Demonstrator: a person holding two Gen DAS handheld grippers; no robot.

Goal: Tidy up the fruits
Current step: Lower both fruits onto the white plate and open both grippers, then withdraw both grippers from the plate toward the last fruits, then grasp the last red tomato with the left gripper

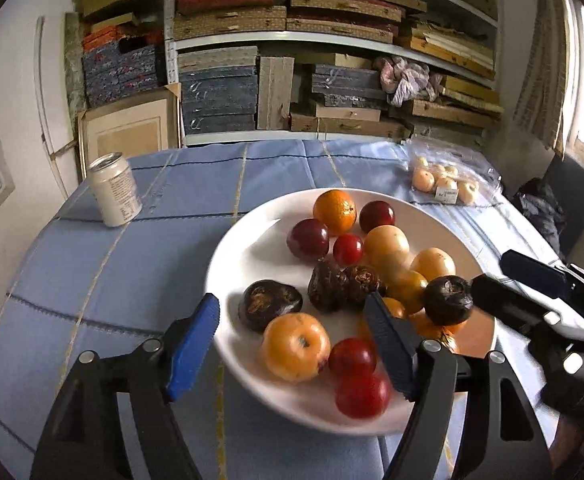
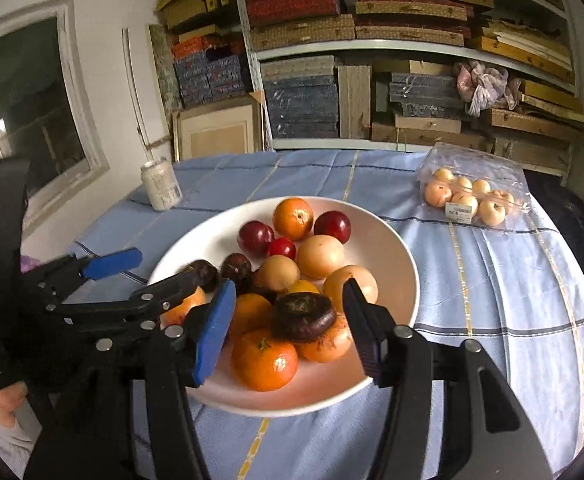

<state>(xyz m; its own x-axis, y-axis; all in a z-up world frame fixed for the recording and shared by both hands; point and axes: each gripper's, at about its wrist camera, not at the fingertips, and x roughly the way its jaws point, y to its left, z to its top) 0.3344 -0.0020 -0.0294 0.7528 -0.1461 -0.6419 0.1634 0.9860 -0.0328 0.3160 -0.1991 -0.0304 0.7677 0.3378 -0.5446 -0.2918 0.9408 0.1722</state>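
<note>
Both grippers hover over the plate with jaws apart and nothing clamped. Left gripper [image 1: 292,344] stands wide, its blue pads straddling the near side of the white plate [image 1: 251,240] — a yellow-orange apple [image 1: 296,347] and a dark brown fruit [image 1: 269,303] sit in the gap, untouched. Right gripper [image 2: 287,332] is spread less, a dark fruit [image 2: 303,316] and a mandarin [image 2: 264,360] lying between its fingers, pads clear of both. On the plate, all the fruit is heaped together: red plums [image 1: 308,239], an orange [image 1: 334,211] at the far edge, pale yellow ones in the middle. Beyond, on the blue checked cloth [image 1: 131,272], a drink can [image 1: 115,189] stands upright far left — and a clear bag of small pale fruit [image 2: 472,198] rests far right.
</note>
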